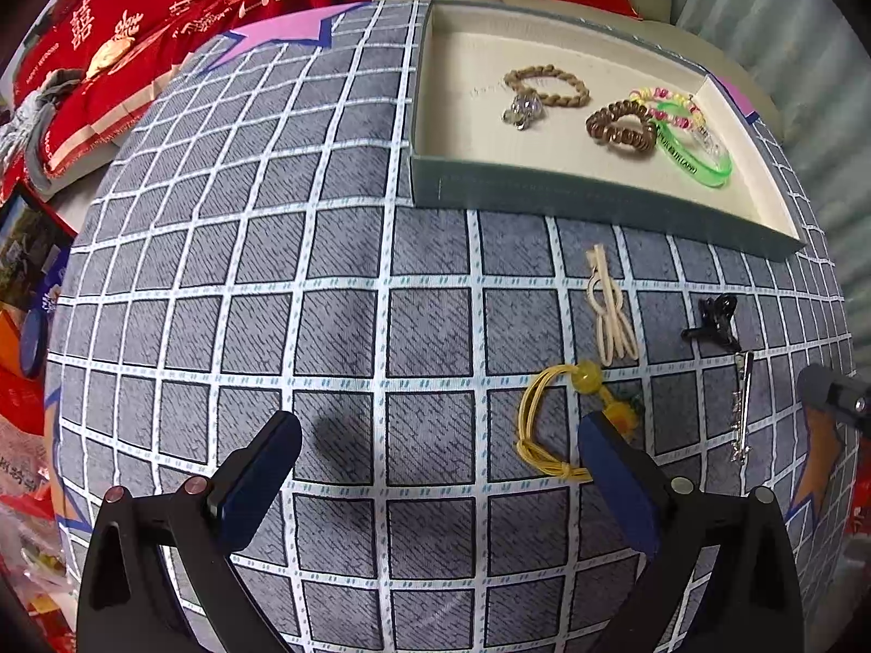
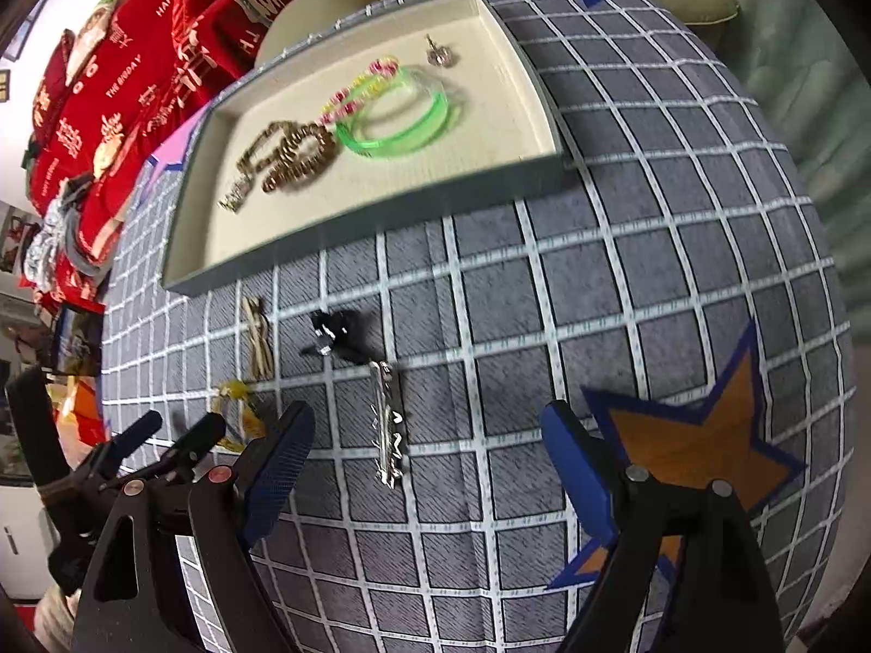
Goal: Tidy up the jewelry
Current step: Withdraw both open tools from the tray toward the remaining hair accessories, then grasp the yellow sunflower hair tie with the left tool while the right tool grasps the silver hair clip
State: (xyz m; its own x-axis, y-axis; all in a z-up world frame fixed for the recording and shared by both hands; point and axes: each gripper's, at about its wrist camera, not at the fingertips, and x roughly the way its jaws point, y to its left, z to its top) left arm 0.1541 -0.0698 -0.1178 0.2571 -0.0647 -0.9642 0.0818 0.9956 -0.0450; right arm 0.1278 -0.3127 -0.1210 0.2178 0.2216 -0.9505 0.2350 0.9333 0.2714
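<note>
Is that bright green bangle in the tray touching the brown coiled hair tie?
Touching. In the left wrist view the green bangle butts against the brown coiled hair tie inside the tray, with no gap showing between them.

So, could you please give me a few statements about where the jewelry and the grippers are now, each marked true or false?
1. The green bangle lies inside the tray. True.
2. The yellow cord bracelet is in the tray. False: it lies on the grid cloth, outside the tray.
3. The left gripper is open and holds nothing. True.
4. The right gripper is shut on the silver hair clip. False: its fingers are spread, and the clip lies on the cloth between them.
5. The black clip is outside the tray. True.
</note>
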